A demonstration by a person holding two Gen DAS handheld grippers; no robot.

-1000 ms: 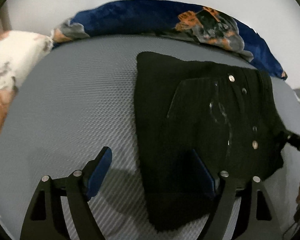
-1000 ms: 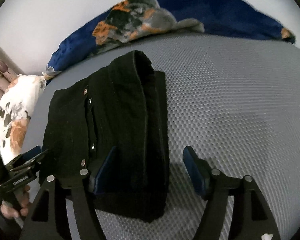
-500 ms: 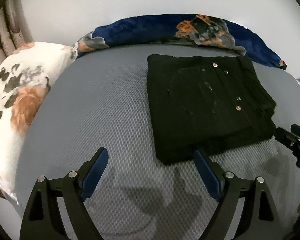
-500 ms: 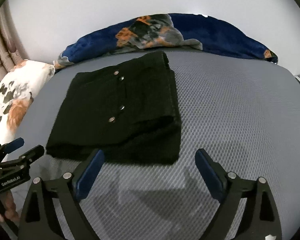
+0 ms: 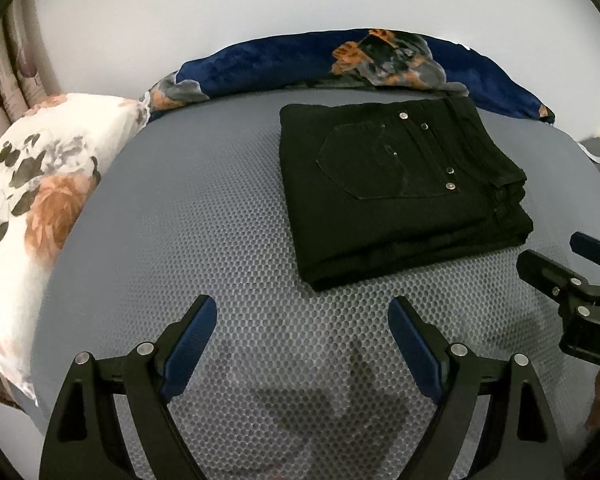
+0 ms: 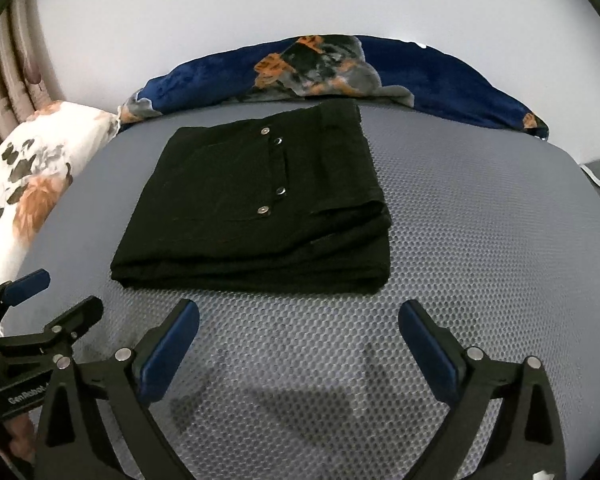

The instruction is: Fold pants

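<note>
Both grippers have pulled back from the black pants (image 5: 396, 184) since a second ago, when their fingers reached over the cloth; now the pants lie untouched, folded into a compact, roughly square stack on the grey honeycomb-textured bed (image 5: 188, 216). A back pocket and several silver rivets face up on the top layer. The left gripper (image 5: 302, 340) hovers near the front edge of the stack, its blue-padded fingers (image 5: 188, 344) spread wide with nothing between them. The right gripper (image 6: 298, 344) hovers near the front edge too, fingers equally wide apart and holding nothing. Each gripper shows at the edge of the other's view. Beyond the pants, a dark blue blanket (image 5: 284, 60) with orange and grey patterning lies bunched along the wall. A white floral pillow (image 5: 32, 188) rests at the bed's left side.
</note>
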